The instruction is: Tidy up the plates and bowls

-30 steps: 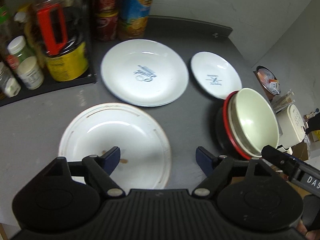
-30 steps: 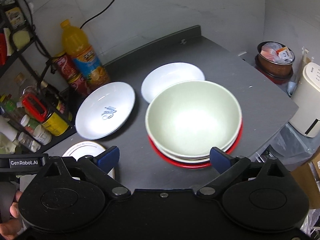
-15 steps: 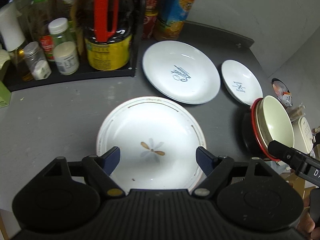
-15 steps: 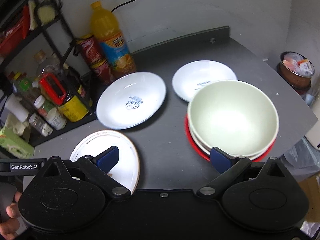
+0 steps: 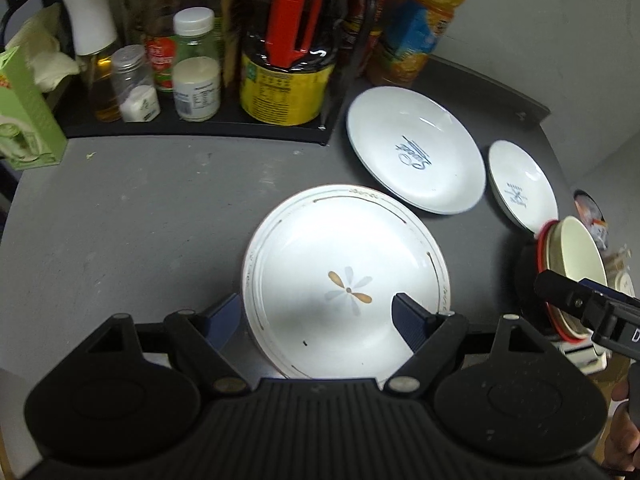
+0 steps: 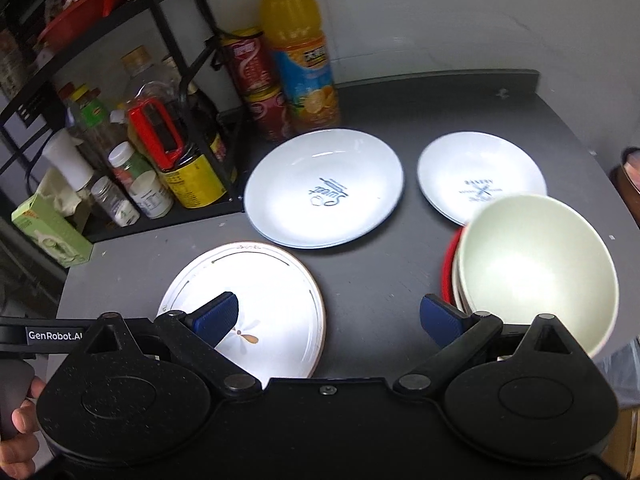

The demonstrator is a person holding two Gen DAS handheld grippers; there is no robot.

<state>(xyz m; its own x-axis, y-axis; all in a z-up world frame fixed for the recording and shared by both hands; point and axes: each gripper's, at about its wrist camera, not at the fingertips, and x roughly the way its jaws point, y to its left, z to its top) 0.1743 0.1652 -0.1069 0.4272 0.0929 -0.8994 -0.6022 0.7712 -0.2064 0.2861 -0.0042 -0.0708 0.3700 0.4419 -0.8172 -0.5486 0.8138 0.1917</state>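
The matte grey tabletop (image 5: pixel 132 216), scuffed and curved at its edge, carries glossy round crockery. Nearest the left gripper (image 5: pixel 316 312), whose blue ribbed fingers (image 5: pixel 408 320) are spread wide and empty, lies the flower-print plate (image 5: pixel 344 280). At 1 o'clock sits the "Sweet" plate (image 5: pixel 416 152); at 2 the small saucer (image 5: pixel 522 184); at 3 the stacked bowls (image 6: pixel 536 268). The right gripper (image 6: pixel 328 316) also gapes, empty.
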